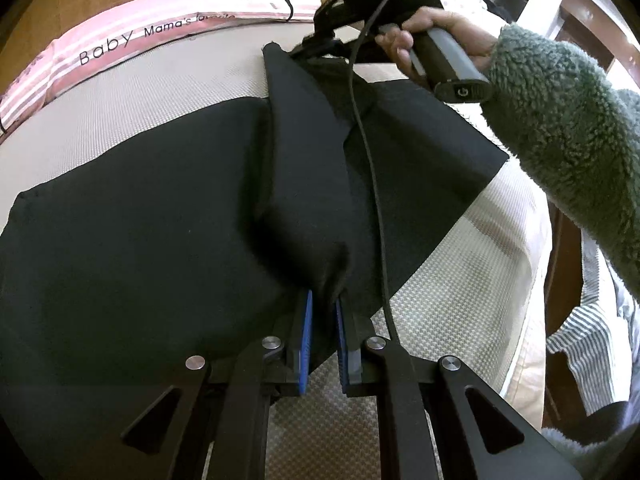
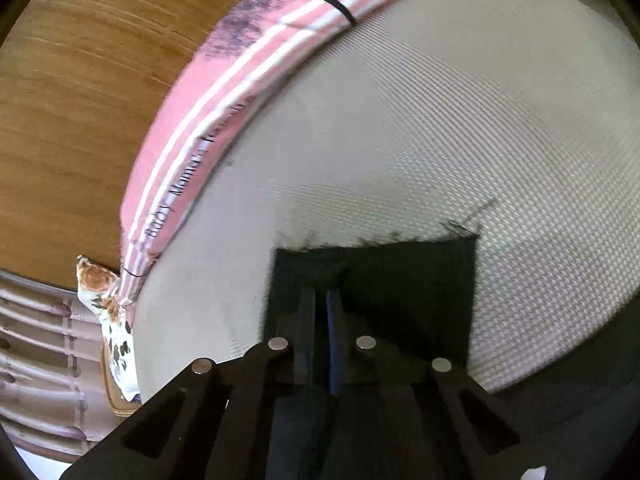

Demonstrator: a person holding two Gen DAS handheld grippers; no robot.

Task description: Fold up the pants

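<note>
The black pants (image 1: 140,220) are spread on the bed (image 1: 440,320). One fold is clamped in the left gripper (image 1: 322,308); the far hem is pinched by the right gripper (image 2: 322,296).

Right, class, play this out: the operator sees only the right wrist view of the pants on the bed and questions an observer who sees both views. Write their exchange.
Operator: My hand-held gripper is shut on a frayed black edge. Where is the other one?
Observer: The left hand-held gripper is shut on a raised ridge of the black pants.
Operator: Is that ridge connected to my edge?
Observer: Yes, it runs straight from the left pads up to the corner you hold.
Operator: Anything crossing the cloth?
Observer: A black cable from your gripper trails over the pants.
</note>
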